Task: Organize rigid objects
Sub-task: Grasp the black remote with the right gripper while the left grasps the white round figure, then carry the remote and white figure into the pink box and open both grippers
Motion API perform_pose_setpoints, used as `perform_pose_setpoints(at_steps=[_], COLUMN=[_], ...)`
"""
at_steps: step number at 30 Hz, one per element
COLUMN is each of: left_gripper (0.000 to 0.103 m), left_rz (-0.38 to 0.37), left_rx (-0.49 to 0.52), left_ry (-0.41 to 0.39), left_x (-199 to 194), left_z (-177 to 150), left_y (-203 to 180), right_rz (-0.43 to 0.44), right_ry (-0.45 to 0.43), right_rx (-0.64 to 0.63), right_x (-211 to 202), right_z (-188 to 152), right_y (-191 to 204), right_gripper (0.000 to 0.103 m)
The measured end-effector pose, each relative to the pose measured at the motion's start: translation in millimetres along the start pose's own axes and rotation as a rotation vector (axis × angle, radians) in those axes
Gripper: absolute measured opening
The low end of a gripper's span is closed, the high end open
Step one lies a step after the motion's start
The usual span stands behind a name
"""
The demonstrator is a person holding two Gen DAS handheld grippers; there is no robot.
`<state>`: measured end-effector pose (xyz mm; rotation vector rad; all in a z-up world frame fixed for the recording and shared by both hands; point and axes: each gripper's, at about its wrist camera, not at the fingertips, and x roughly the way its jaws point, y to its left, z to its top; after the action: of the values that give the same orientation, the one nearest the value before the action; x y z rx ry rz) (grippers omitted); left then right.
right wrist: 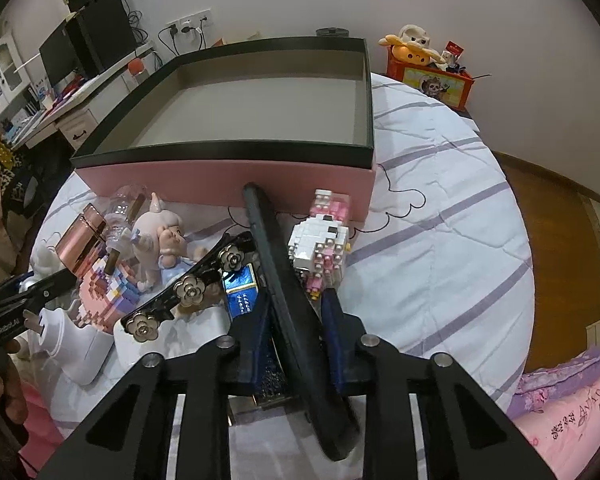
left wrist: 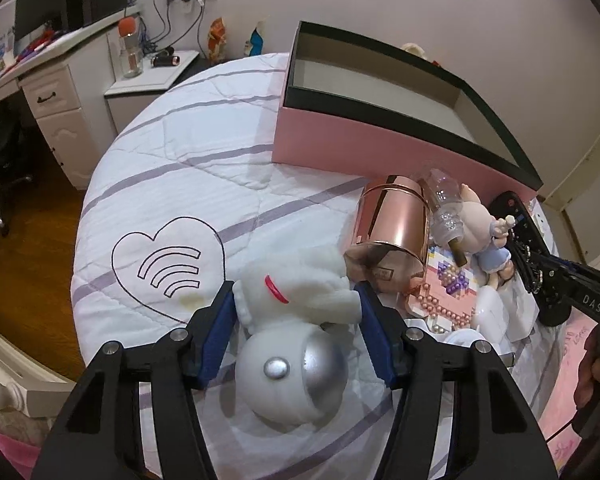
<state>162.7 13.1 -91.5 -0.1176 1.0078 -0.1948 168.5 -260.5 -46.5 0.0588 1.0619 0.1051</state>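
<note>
Striped quilt (left wrist: pixel 172 152), white astronaut toy (left wrist: pixel 288 336) w/ silver visor, fuzzy body

From my remote station, the left gripper (left wrist: pixel 298 312) frame runs off the bottom edge of the left wrist view, and its blue pads cover both flanks of the astronaut figure (left wrist: pixel 292 336). The copper canister (left wrist: pixel 392 224) hides part of the pink brick model (left wrist: pixel 444 292). In the right wrist view, the black remote (right wrist: pixel 284 292) passes between the right gripper (right wrist: pixel 296 312) pads; its near end is blurred, its buttons unseen. Print on the blue card (right wrist: pixel 242 298) is too small to read. I see only part of a hand (right wrist: pixel 4 392) at the left edge
</note>
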Motion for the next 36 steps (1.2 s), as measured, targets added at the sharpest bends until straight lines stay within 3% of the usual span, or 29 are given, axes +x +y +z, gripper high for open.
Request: perform_pose_setpoints(at_steps=[11, 28, 36], left_gripper=[0.059, 0.058, 0.058], left_rz=[0.01, -0.009, -0.031], left_rx=[-0.008, 0.021, 0.063], left_ry=[-0.028, -0.109, -0.18], left_x=[-17.9, -52.3, -73.2], left_z=[4.3, 26.3, 59.8], left_y=[9.7, 4.1, -16.2], right_rz=[0.102, 0.186, 0.211], right_ry=[-0.028, -0.087, -0.144], right_rx=[0.093, 0.094, 0.063], right_x=[-16.8, -38.9, -57.2], right_z=[-4.7, 8.0, 32.3], right_y=[-17.0, -7.0, 2.9], right_gripper=[0.017, 0.017, 0.017])
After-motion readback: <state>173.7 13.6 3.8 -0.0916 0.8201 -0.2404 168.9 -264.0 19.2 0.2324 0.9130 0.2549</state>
